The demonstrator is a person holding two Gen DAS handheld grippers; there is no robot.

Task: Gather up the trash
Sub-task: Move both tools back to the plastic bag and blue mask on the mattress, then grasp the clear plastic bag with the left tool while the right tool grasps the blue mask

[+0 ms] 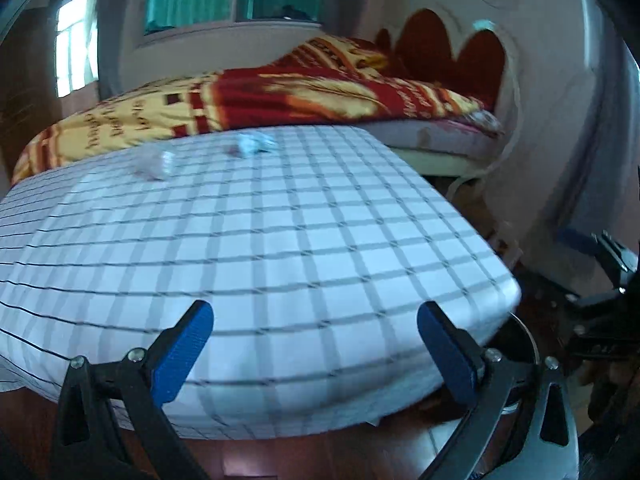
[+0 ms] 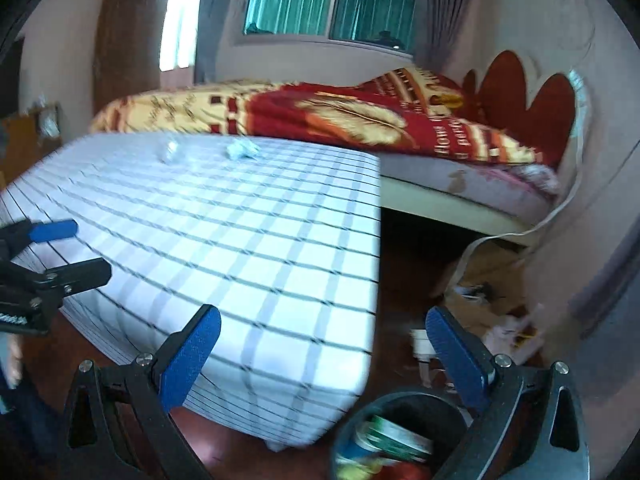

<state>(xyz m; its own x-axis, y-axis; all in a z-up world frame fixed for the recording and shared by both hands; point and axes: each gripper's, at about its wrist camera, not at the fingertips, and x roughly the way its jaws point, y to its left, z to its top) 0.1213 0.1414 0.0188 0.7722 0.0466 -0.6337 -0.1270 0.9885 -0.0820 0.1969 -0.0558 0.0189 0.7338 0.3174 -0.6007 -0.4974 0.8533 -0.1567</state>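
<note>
Two pieces of trash lie at the far end of a white checked table (image 1: 280,240): a clear crumpled plastic piece (image 1: 154,162) (image 2: 171,151) and a crumpled pale blue-white paper wad (image 1: 256,144) (image 2: 242,149). My left gripper (image 1: 314,350) is open and empty above the table's near edge. My right gripper (image 2: 324,354) is open and empty over the table's (image 2: 240,240) right corner, above a dark round bin (image 2: 396,436) that holds colourful wrappers. The left gripper also shows at the left edge of the right wrist view (image 2: 60,248).
A bed with a red and yellow blanket (image 1: 280,92) (image 2: 360,120) stands behind the table, red headboard (image 2: 528,96) at right. Paper and clutter (image 2: 500,320) lie on the brown floor right of the table. A window (image 2: 332,4) is on the far wall.
</note>
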